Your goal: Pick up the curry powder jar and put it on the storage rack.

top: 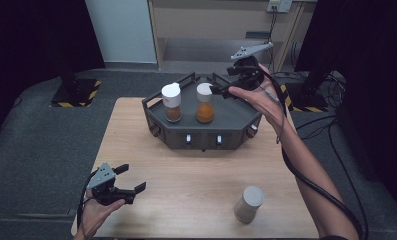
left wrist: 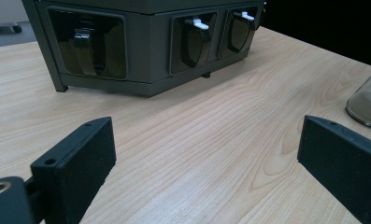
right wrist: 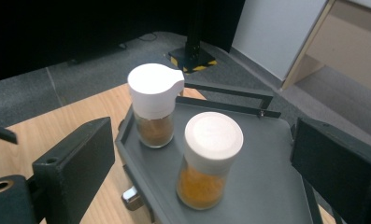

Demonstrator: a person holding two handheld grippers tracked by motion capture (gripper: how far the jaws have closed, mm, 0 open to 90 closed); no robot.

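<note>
A dark grey rack (top: 236,125) stands at the back middle of the wooden table. On its top are two white-capped jars: one with brown spice (top: 171,102) on the left, one with orange spice (top: 205,103) beside it. My right gripper (top: 220,84) hovers just right of the orange jar, open and holding nothing. In the right gripper view its jaws (right wrist: 202,158) frame the orange jar (right wrist: 209,158) and the brown jar (right wrist: 154,105), both standing on the rack top (right wrist: 267,177). My left gripper (top: 132,177) is open near the table's front left, aimed at the rack front (left wrist: 146,46).
A third jar (top: 249,204) with pale brown contents stands at the front right of the table, also at the right edge of the left gripper view (left wrist: 367,102). Behind the table are a wooden shelf unit (top: 211,30) and a stand base (top: 76,92) with yellow-black stripes.
</note>
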